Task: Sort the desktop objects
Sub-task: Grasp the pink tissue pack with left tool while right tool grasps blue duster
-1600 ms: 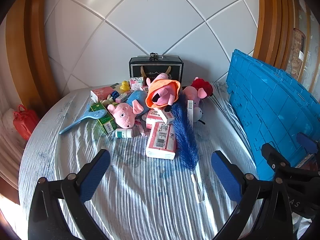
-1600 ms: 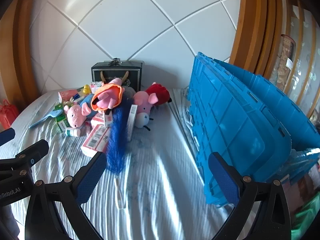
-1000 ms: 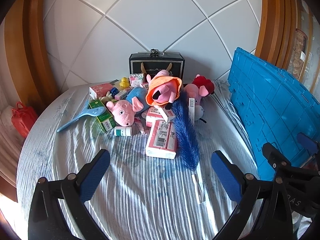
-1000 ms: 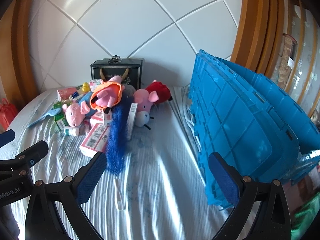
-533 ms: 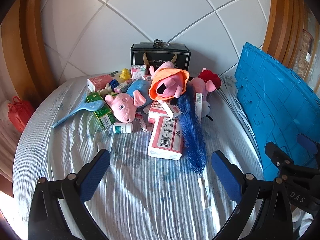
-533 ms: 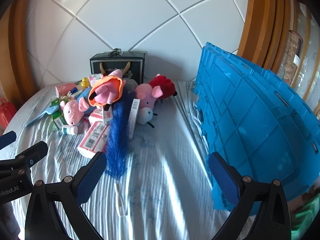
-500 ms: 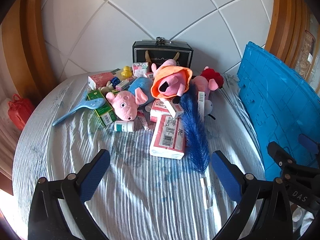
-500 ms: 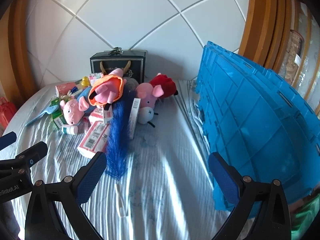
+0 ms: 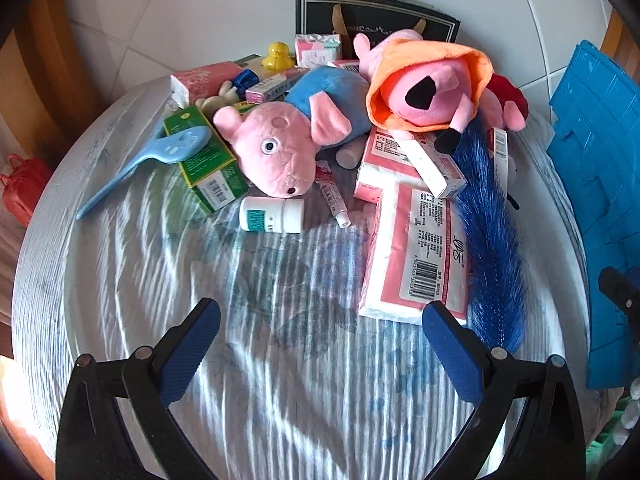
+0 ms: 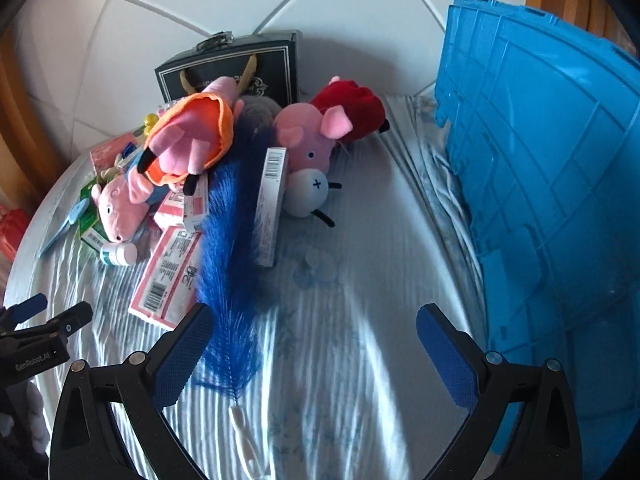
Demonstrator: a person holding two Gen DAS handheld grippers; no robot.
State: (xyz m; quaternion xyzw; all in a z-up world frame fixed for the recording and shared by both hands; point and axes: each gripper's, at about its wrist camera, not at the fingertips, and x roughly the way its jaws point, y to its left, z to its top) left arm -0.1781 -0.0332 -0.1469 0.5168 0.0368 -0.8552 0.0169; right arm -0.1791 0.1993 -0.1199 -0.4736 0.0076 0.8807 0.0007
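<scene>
Three pig plushes: blue-bodied (image 9: 280,148), orange-dressed (image 9: 424,92), red-dressed (image 10: 320,136), heaped at the far edge of the worktop (image 9: 280,360). One blue duster (image 10: 232,248), lying along the heap's right side, handle toward the near edge. One large pink tissue pack (image 9: 416,256) beside the duster. One white bottle (image 9: 272,220) on its side. One green box (image 9: 208,168) with one light-blue brush (image 9: 160,156) lying across it. One yellow duck (image 9: 276,56). One black case (image 9: 376,16) upright against the wall. One blue crate (image 10: 552,184) at the right edge. Worktop round, covered in pale striped cloth. White quilted wall panel behind, wooden trim at the sides. Left hand-held gripper (image 9: 320,340) released, empty, over the near cloth. Right hand-held gripper (image 10: 312,344) likewise released, left finger over the duster.
</scene>
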